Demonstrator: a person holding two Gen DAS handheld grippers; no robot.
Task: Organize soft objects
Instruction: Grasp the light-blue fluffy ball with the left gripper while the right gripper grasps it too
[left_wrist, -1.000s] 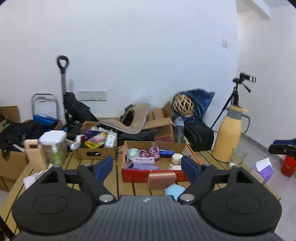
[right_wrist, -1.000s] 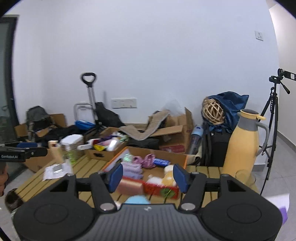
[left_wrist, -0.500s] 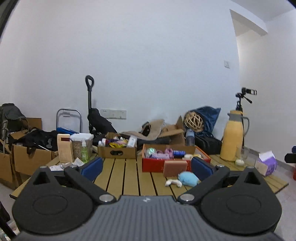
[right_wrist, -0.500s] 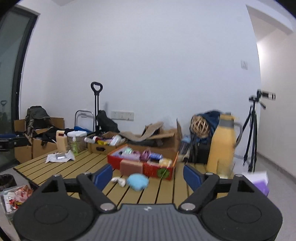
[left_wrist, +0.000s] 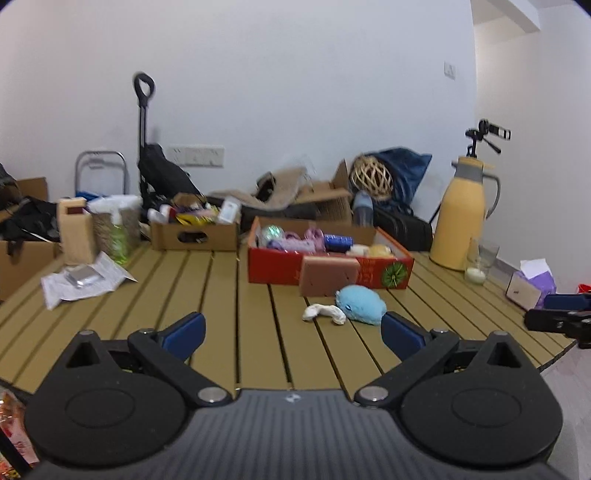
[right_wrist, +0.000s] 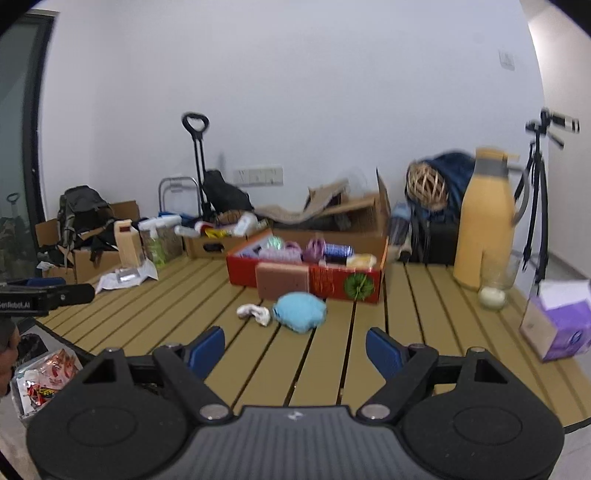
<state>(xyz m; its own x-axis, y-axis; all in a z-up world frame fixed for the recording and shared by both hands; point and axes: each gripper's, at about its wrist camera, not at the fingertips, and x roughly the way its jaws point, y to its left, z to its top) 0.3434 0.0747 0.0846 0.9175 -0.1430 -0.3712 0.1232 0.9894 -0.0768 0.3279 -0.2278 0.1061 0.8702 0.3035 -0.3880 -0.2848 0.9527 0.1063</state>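
I stand at a big wooden table (left_wrist: 229, 295). At the back of it sits a red box (left_wrist: 280, 267) with soft things already inside. A tall yellow jug (left_wrist: 461, 221) stands to the right of the box, with a glass (left_wrist: 480, 260) just beside it. A purple tissue box (right_wrist: 557, 325) sits near the right edge of the table.

A brown sponge (left_wrist: 330, 276) leans on the front of the red box, touching it. Just in front of the sponge lies a blue plush (left_wrist: 361, 304). A small white sock (left_wrist: 324, 313) lies right next to the plush, on its left, so close they seem to touch.

My left gripper (left_wrist: 291, 330) is open wide and holds nothing. My right gripper (right_wrist: 295, 349) is open wide too, and it is empty. Both hang over the near edge of the table, apart from the soft things.

I think the sponge, plush and sock need to go in the red box, and I have not picked one up yet.

Here is what could go wrong. The sock and plush are so close that I could grab both at once, and one might slip out and fall. The sock is flat and small, so my fingers could scrape the table and miss it. If I push the plush, it could shove the sponge over. If my right gripper swings wide, it could knock the glass. The red box looks pretty full, so a new thing could roll back out.
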